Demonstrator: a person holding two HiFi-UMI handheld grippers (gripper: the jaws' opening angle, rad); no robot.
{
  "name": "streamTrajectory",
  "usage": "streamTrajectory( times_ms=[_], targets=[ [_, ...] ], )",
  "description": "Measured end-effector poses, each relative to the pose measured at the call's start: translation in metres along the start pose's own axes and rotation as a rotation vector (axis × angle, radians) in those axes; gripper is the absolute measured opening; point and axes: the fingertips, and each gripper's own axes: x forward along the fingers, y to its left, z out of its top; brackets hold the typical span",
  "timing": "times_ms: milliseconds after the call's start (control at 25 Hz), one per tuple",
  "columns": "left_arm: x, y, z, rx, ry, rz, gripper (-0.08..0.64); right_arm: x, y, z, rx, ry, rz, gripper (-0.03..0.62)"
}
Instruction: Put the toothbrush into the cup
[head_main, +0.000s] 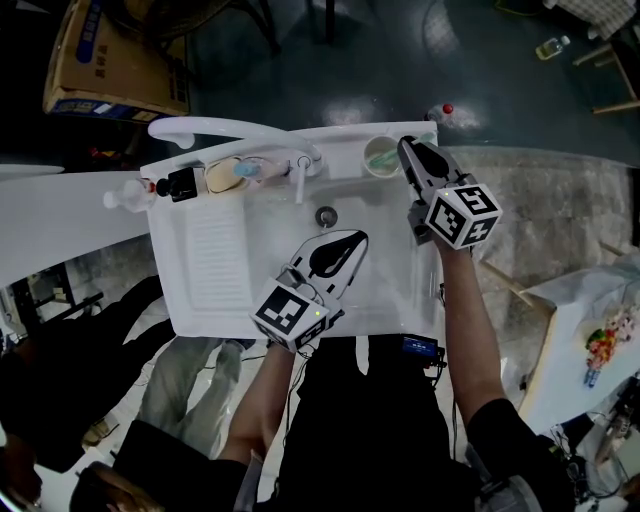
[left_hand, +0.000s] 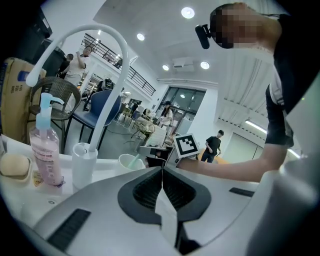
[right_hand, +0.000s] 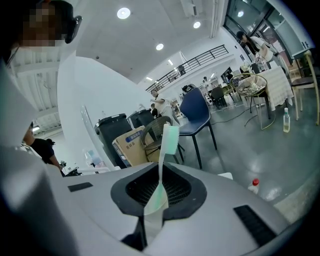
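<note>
— Head view keeps most of it from us: the right gripper (head_main: 404, 146) covers the toothbrush, and we only see its tip just beside the cup (head_main: 368, 160), on the back rim of the sink (head_main: 190, 290). What do we get closer in?

— Right gripper view shows us the toothbrush (right_hand: 160, 172) plainly. The fingers (right_hand: 137, 190) are clenched on its mint handle, and the handle's near end drops out of sight under the gripper body.

— Which way does it point?

— Its long axis runs along the fingers. The handle is back toward the camera, and the white neck and bristled head stick out forward past the fingertips (leaning slightly right in that view).

— Is any of it in the cup?

— We cannot tell. Left gripper view shows a pale green streak at the cup's mouth, next to the right gripper, but it is too small for us to name.

— And the left gripper (head_main: 358, 238)?

— We see it over the sink, well apart from the cup. Its fingers (left_hand: 145, 192) are pressed together with nothing between them.
</note>
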Motion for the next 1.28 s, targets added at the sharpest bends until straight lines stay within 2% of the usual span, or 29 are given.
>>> streamTrajectory(
  times_ms=[200, 480, 640, 680, 760, 800, 960, 1080, 1280],
  targets=[
    [-0.004, 0.0, -0.003, -0.002, 0.01, 0.003, 0.012, 0.0, -0.004, -0.001, 0.008, 0.003, -0.004, 0.032],
    [-0.005, -0.001, -0.001, -0.001, 0.0, 0.011, 0.012, -0.001, -0.015, -0.004, 0.101, -0.007, 0.003, 0.032],
    [-0.008, 0.0, -0.004, -0.003, 0.008, 0.017, 0.012, 0.0, -0.014, -0.005, 0.103, -0.007, 0.015, 0.037],
    [-0.008, -0.001, -0.003, -0.002, 0.004, 0.018, 0.012, 0.0, -0.012, -0.005, 0.099, -0.007, 0.022, 0.052],
    [-0.009, -0.002, -0.004, -0.002, 0.005, 0.019, 0.012, 0.001, -0.008, -0.004, 0.084, -0.003, 0.041, 0.155],
    [-0.009, -0.002, -0.004, -0.002, 0.007, 0.019, 0.012, 0.001, -0.005, -0.004, 0.072, 0.001, 0.046, 0.187],
    [-0.01, -0.003, -0.004, -0.001, 0.003, 0.019, 0.012, 0.004, -0.002, -0.005, 0.043, 0.014, 0.043, 0.26],
    [-0.011, -0.005, -0.005, 0.0, 0.004, 0.02, 0.012, 0.005, -0.003, -0.008, 0.048, 0.03, 0.041, 0.298],
    [-0.014, -0.006, -0.008, 0.002, 0.005, 0.022, 0.012, 0.001, -0.004, -0.008, 0.044, 0.029, 0.031, 0.301]
  ],
)
